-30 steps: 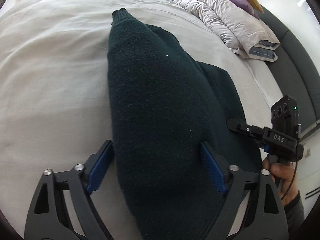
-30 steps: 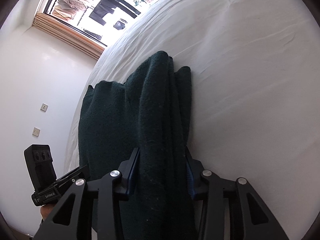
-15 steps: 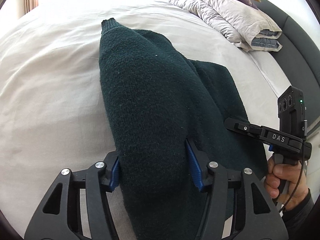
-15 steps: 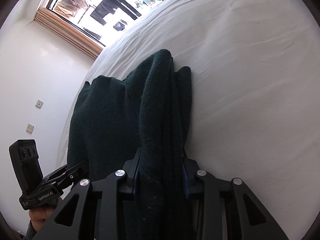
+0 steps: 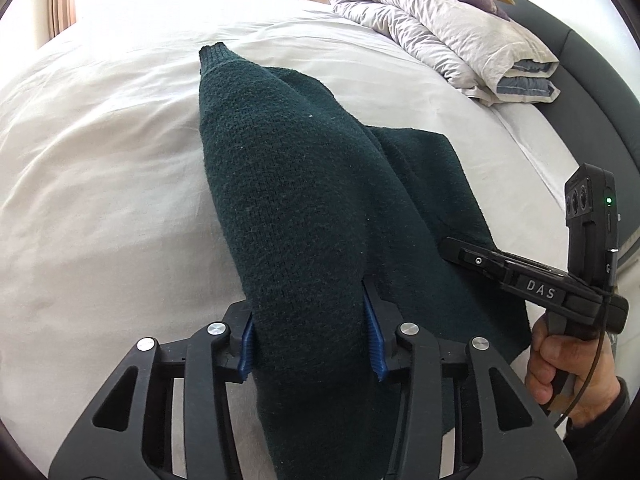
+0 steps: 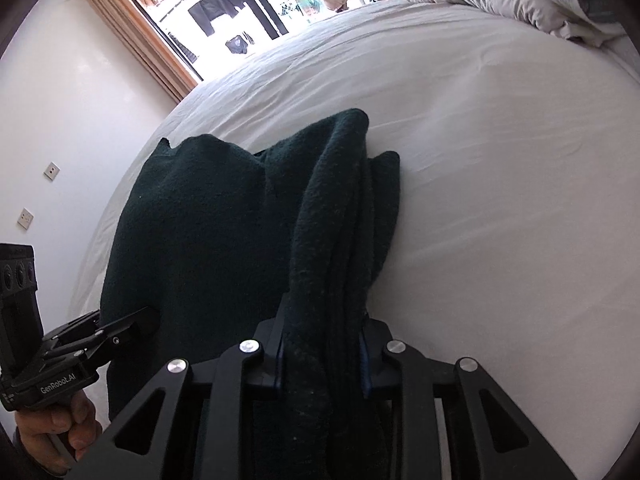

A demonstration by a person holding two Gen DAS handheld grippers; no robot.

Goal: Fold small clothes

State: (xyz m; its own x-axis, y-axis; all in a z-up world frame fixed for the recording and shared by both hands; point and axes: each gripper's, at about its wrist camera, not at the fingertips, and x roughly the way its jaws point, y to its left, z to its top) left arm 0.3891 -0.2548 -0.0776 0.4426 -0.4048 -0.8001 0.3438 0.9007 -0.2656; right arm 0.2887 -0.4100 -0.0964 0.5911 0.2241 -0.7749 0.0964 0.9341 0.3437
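Observation:
A dark green knit sweater (image 5: pixel 296 200) lies on the white bed sheet (image 5: pixel 100 200). My left gripper (image 5: pixel 310 336) is shut on a thick fold of it, its sleeve reaching away to the cuff (image 5: pixel 212 54). My right gripper (image 6: pixel 322 356) is shut on another bunched fold of the sweater (image 6: pixel 224 220), which rises off the sheet. The right gripper also shows in the left wrist view (image 5: pixel 460 250), at the sweater's right edge. The left gripper shows in the right wrist view (image 6: pixel 136 324) at the lower left.
A folded white duvet (image 5: pixel 440 28) with purple and yellow pillows lies at the head of the bed, by a dark headboard (image 5: pixel 592 92). A window (image 6: pixel 224 12) and a white wall with sockets (image 6: pixel 52 170) stand beyond the bed's far side.
My left gripper has closed from wide open onto the sweater fold. The right gripper stays shut on its fold, and the view has tilted up a little.

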